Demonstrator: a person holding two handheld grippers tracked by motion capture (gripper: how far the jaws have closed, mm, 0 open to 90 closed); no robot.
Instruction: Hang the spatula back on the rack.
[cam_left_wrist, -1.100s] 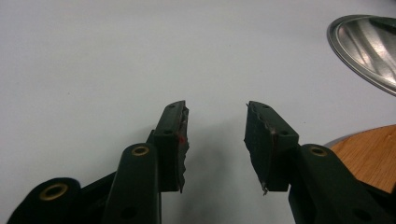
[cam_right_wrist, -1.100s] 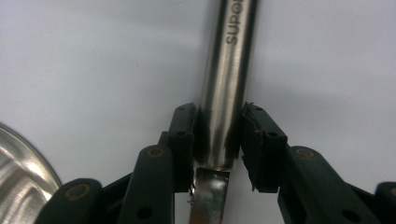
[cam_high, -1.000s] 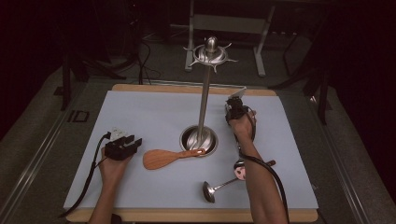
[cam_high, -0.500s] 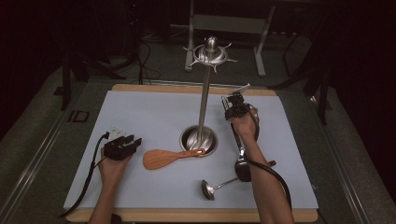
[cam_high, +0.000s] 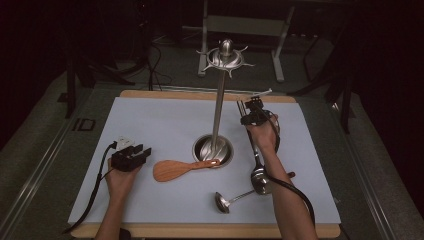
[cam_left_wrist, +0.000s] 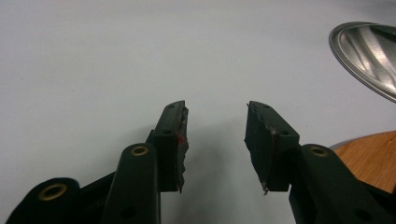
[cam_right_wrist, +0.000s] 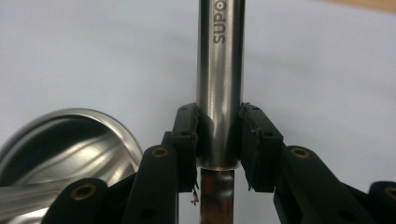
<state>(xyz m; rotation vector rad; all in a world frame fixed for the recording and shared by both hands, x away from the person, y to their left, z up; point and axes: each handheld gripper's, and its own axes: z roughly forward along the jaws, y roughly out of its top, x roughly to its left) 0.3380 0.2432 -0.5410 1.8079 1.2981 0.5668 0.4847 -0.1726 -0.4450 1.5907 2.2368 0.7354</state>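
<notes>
- The right gripper (cam_high: 248, 106) is being held raised over the right rear part of the white mat (cam_high: 150, 120), to the right of the stand's pole (cam_high: 218, 112).
- In the right gripper view, the right gripper (cam_right_wrist: 218, 140) is clamping a steel handle (cam_right_wrist: 220, 70) between its two jaws; both pads are pressing on the handle's sides.
- The handle belongs to a spoon (cam_high: 257, 172) that is hanging downward from the gripper along the person's forearm, with its bowl lying low, near the mat.
- The left gripper (cam_high: 131, 156) is resting on the left part of the mat, well apart from the spoon.
- In the left gripper view, the left gripper (cam_left_wrist: 215, 140) is standing open with a clear gap between the jaws, and nothing is lying in that gap.
- The stand's round steel base dish (cam_high: 226, 150) is sitting at mid mat; the pole is rising from its centre up to a hooked crown (cam_high: 226, 56).
- A wooden spatula (cam_high: 175, 170) is lying flat just left of the dish, with its handle tip resting on the dish rim.
- A ladle (cam_high: 225, 201) is lying on the mat near the front edge, just beside the spoon's bowl; whether the two are touching cannot be told.
</notes>
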